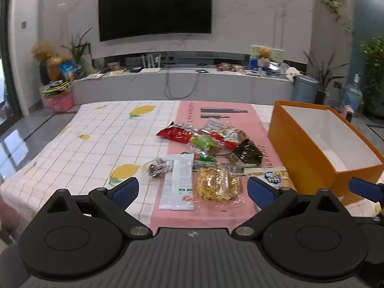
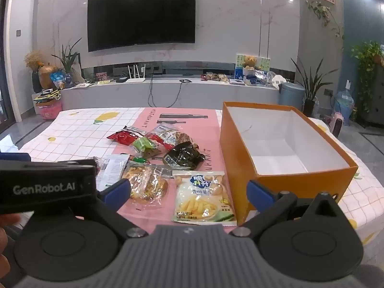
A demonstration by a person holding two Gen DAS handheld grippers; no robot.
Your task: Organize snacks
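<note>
Fingers of the left gripper (image 1: 193, 189) stand spread wide and empty; a clear packet of yellow snacks (image 1: 218, 184) and a white sachet (image 1: 178, 183) lie on the table between and just beyond them. The right gripper (image 2: 188, 190) is likewise agape, holding nothing; a pale chip bag (image 2: 204, 195) lies between its blue pads, untouched. Further snacks (image 2: 153, 141) are heaped beyond on the pink mat (image 2: 153, 120). The orange box (image 2: 242, 144) stands empty to the right.

Non-task stuff, relative to the wall TV (image 2: 141, 15): long grey console (image 2: 168, 93) below it, white router (image 2: 135, 79) on the console under the TV, teddy bear (image 2: 249, 63) lower right, blue bin (image 2: 291, 94) further right.
</note>
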